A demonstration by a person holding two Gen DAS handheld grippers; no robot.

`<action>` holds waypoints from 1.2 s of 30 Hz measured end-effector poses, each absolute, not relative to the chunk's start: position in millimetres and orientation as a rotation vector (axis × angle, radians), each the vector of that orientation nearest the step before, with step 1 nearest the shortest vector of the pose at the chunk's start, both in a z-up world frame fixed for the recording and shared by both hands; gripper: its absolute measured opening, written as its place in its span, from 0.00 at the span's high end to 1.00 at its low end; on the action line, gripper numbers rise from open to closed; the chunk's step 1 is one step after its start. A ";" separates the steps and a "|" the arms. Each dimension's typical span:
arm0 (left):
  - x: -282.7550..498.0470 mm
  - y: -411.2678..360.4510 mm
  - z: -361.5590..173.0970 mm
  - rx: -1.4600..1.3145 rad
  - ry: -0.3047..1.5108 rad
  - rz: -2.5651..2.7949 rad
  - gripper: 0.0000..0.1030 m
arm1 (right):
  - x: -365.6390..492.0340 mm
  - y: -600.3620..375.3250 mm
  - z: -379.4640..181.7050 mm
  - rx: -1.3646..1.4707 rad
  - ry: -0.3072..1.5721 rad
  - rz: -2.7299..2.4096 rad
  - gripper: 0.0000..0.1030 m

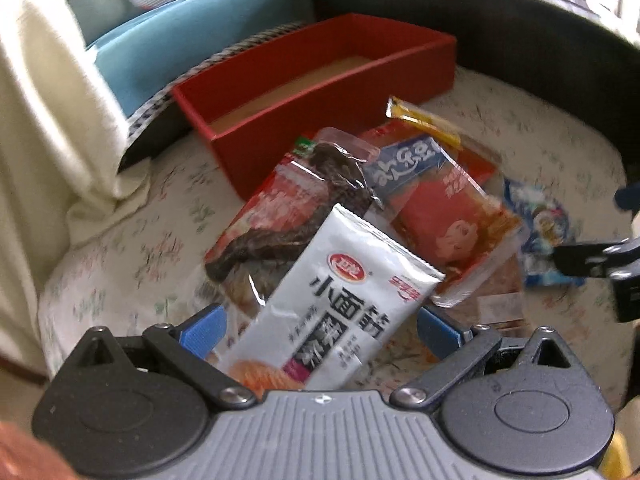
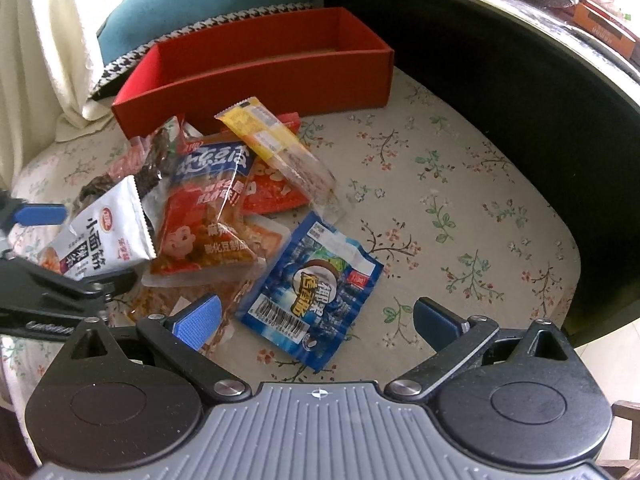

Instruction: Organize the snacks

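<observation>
My left gripper (image 1: 320, 332) is open, and a white snack packet (image 1: 332, 304) lies tilted between its blue pads without touching either. The same packet (image 2: 104, 236) shows at the left of the right wrist view, between the left gripper's fingers (image 2: 40, 214). My right gripper (image 2: 318, 324) is open just above a blue packet (image 2: 316, 292) lying flat on the floral cloth. A pile holds a dark packet (image 1: 288, 208), an orange-red packet (image 1: 444, 220) and a yellow stick packet (image 2: 264, 132). Behind the pile stands a long red box (image 2: 256, 68), open at the top.
The floral cloth (image 2: 460, 208) has free room right of the pile. A dark curved table edge (image 2: 520, 60) bounds it at the back and right. A blue cushion (image 1: 180, 44), a white cloth (image 1: 52, 92) and a houndstooth cloth (image 2: 192, 26) lie behind and left of the box.
</observation>
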State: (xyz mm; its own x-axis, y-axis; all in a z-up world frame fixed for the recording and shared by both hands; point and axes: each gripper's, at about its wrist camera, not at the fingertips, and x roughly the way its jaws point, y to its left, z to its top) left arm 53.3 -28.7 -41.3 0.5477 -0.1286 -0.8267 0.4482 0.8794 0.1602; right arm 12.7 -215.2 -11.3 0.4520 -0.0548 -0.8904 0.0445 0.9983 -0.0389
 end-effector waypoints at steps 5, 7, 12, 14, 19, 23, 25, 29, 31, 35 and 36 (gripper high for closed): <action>63.1 -30.1 -55.8 0.404 0.978 -0.369 0.14 | 15.2 -215.7 -8.7 0.017 1.099 -0.051 0.00; 57.8 -28.0 -52.9 0.391 0.980 -0.361 0.27 | 14.9 -214.3 -7.1 0.021 1.096 -0.039 0.00; 36.7 -19.6 -48.1 0.332 1.022 -0.363 0.37 | 13.4 -209.6 -4.9 0.014 1.090 -0.023 0.00; 25.6 -16.5 -42.0 0.287 1.032 -0.370 0.37 | 13.6 -209.1 -5.4 0.013 1.092 -0.023 0.00; 17.4 -13.0 -40.3 0.245 1.070 -0.384 0.27 | 15.0 -206.2 -10.3 0.001 1.109 -0.024 0.00; 17.3 -22.0 -53.2 0.335 1.088 -0.372 0.23 | 15.3 -207.4 -12.7 0.010 1.118 -0.027 0.00; 18.0 -27.2 -55.2 0.356 1.077 -0.393 0.21 | 16.0 -208.7 -13.3 0.031 1.123 -0.027 0.00; 18.1 -40.4 -56.0 0.396 1.049 -0.443 0.20 | 16.4 -210.0 -13.4 0.047 1.119 -0.020 0.00; 16.1 -41.0 -55.9 0.399 1.046 -0.454 0.24 | 17.8 -209.0 -10.8 0.036 1.104 -0.014 0.00; 8.6 -26.7 -48.9 0.326 1.066 -0.449 0.53 | 25.4 -204.6 -2.7 0.011 1.071 0.012 0.01; 7.6 -22.3 -47.8 0.300 1.074 -0.440 0.54 | 29.3 -201.1 1.0 -0.002 1.058 0.029 0.02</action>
